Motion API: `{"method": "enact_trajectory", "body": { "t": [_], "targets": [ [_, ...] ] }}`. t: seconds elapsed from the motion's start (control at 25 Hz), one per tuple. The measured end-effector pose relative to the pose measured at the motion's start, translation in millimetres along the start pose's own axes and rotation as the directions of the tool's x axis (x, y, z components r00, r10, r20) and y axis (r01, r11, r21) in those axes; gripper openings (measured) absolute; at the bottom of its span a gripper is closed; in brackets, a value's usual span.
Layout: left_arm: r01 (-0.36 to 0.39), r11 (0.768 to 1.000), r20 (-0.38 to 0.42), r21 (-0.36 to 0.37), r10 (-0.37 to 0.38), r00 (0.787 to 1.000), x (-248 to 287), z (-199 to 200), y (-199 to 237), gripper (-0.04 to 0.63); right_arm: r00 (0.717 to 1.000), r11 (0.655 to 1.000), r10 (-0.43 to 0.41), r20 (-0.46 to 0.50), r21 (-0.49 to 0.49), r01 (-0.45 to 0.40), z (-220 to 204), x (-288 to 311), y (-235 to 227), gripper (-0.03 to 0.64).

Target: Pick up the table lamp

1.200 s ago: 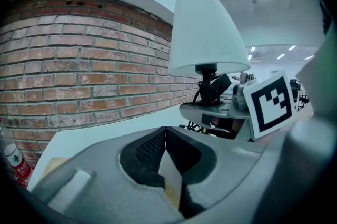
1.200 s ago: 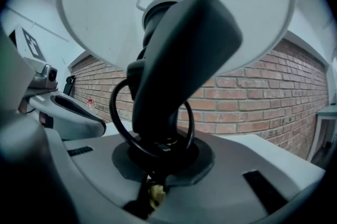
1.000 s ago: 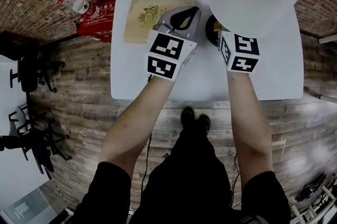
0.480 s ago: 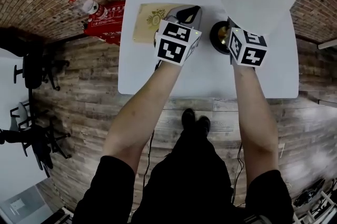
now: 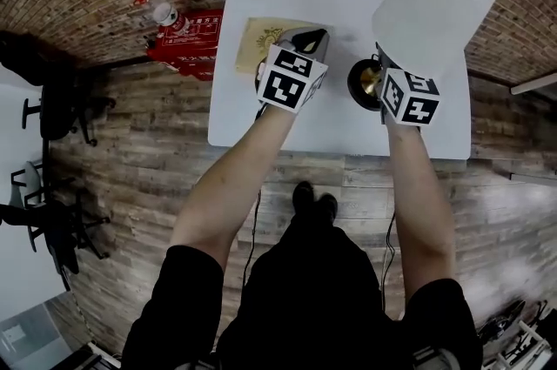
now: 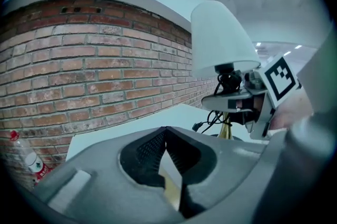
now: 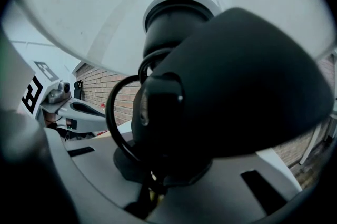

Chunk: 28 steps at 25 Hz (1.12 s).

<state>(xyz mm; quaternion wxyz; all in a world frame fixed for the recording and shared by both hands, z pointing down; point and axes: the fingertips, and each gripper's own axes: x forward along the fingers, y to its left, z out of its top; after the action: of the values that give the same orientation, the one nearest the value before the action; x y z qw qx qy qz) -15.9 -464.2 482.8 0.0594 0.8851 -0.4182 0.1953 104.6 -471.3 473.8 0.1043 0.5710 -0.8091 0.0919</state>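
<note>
Head view: the right tongs [image 5: 380, 68] are clenched on the table lamp [image 5: 435, 3], low under its white shade and above the round dark base [image 5: 362, 84]. That is probably because the slim stem is the only part the jaws can span. The lamp is over the right side of the white worktop [image 5: 339, 3]. From above I cannot tell whether the base touches it. The left tongs [image 5: 318, 33] hang beside a tan board [image 5: 261, 42], apart from the lamp.

Left gripper view: its jaws are pressed together on nothing. The lamp sits up and to the right, well apart.

Right gripper view: the black socket [image 7: 174, 28] and looped cord [image 7: 113, 112] loom just above the jaws, which pinch a sliver of brass stem.
</note>
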Motion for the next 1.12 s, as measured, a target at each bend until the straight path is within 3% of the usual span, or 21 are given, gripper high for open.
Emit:
{"method": "enact_trajectory", "body": {
  "t": [0.16,0.44,0.8,1.12],
  "targets": [
    [-0.045,0.999,-0.045,-0.017,0.044,0.998,-29.6,3.0,11.7,0.008,1.0,1.0,-0.017,-0.01,0.014,0.017,23.8,-30.9,-0.7,0.021],
    [-0.056,0.994,-0.032,-0.093,0.053,0.998,-68.9,28.2,14.0,0.008,0.999,0.999,-0.038,-0.002,-0.006,0.038,57.9,-71.8,2.5,0.021],
    [-0.036,0.984,0.031,-0.175,0.042,0.999,-97.2,52.7,-7.7,0.008,0.999,0.999,0.032,0.036,0.02,-0.033,94.2,-101.2,17.7,0.021],
    [-0.023,0.986,0.057,-0.165,0.033,0.998,-109.8,88.7,-48.5,0.008,0.995,0.996,0.089,0.039,0.016,-0.09,107.4,-128.2,5.9,0.021]
  ]
}}
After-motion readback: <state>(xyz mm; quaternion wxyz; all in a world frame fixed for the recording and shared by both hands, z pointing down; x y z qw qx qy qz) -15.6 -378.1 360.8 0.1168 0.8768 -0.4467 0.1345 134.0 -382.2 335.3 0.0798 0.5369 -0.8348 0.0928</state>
